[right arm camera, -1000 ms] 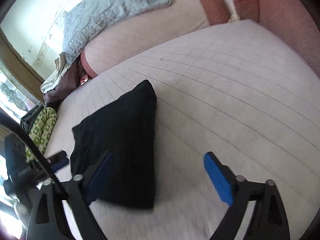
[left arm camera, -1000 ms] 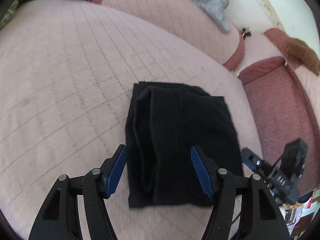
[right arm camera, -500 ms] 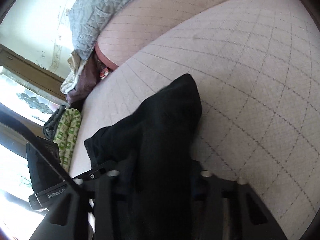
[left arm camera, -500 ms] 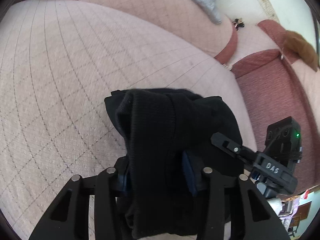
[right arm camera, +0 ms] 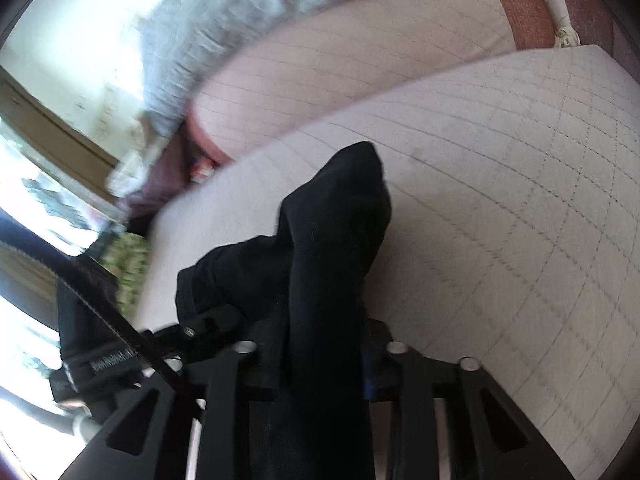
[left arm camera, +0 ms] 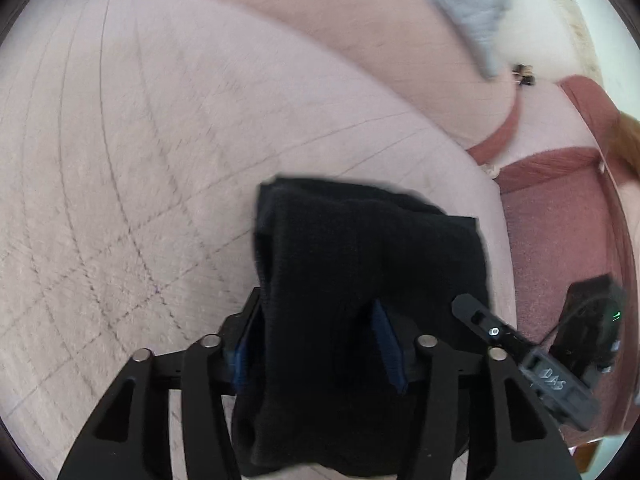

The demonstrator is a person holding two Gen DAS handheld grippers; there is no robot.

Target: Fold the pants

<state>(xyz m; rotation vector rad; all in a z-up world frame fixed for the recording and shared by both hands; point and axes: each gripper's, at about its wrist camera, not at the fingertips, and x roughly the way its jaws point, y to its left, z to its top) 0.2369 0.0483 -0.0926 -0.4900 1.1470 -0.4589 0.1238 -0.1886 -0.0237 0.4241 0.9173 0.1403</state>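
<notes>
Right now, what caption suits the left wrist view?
Left gripper clamps folded black pants on a quilted pink cushion.

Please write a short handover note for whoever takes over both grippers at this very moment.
Left gripper: shut on the black pants, near one end of the bundle.
Right gripper: shut on the same pants, at the other end.
The pants are already folded into a compact bundle and held over the quilted pink cushion; whether the far end touches it is unclear.
Done: the folds, and a two-handed grasp.
Left: probably carry or set the bundle down flat, then open both grippers.
</notes>
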